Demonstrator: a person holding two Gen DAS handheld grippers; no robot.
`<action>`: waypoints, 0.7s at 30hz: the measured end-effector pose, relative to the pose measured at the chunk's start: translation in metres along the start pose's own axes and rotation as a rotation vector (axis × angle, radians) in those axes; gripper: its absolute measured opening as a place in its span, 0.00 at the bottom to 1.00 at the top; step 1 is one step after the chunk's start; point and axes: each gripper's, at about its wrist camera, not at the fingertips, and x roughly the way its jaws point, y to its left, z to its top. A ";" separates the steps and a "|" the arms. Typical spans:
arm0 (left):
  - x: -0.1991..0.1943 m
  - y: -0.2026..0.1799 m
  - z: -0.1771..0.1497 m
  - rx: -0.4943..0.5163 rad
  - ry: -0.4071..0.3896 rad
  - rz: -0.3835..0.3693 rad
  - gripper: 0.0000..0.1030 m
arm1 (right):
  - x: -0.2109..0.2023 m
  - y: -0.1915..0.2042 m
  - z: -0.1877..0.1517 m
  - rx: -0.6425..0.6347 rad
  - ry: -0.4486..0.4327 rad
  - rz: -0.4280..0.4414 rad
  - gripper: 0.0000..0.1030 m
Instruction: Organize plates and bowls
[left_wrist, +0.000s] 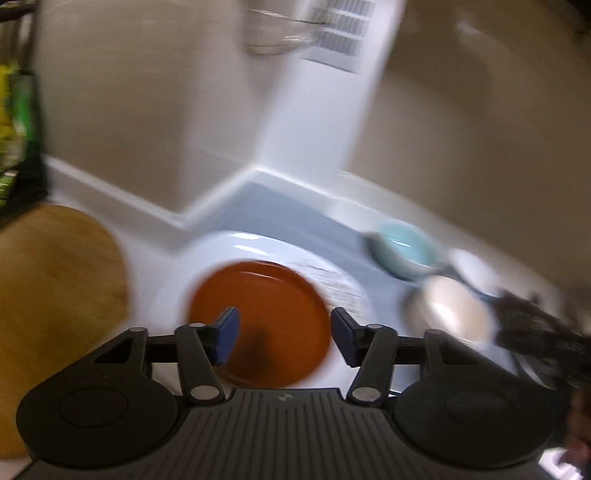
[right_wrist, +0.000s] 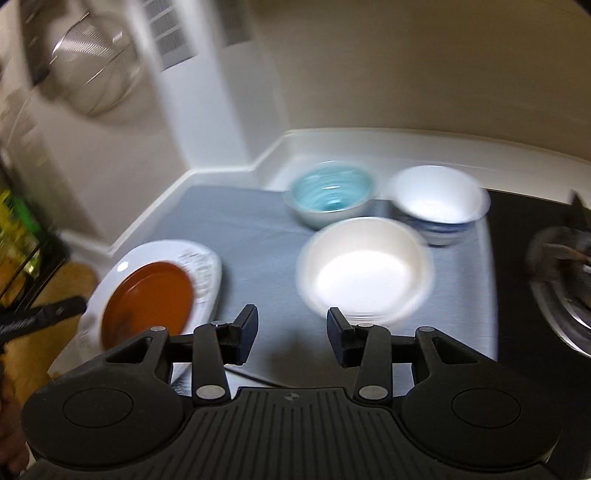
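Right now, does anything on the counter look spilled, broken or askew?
Nothing stands out. The orange plate sits on the white plate, and three bowls, teal, blue-patterned and white, stand upright on the grey mat. Motion blur hides fine cracks or chips.

A home kitchen is showing here. A white tabletop (right_wrist: 325, 147) with a raised back edge is running into a corner under cream walls, and a grey mat (right_wrist: 236, 221) is lying on it, carrying bowls and plates. A metal mesh strainer (right_wrist: 92, 70) is hanging on the wall beside a white vent grille (right_wrist: 166, 33). A gas stove burner (right_wrist: 561, 273) is sitting at the right, and a round wooden board (left_wrist: 55, 288) is resting at the left.
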 end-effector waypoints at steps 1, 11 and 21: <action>-0.002 -0.009 -0.004 0.006 0.006 -0.024 0.45 | -0.002 -0.010 0.000 0.017 -0.002 -0.011 0.47; -0.032 -0.073 -0.052 0.108 0.105 -0.058 0.08 | 0.007 -0.086 0.002 0.163 0.020 -0.073 0.49; -0.069 -0.083 -0.073 0.150 0.093 0.053 0.09 | 0.066 -0.096 0.024 0.230 0.084 0.010 0.50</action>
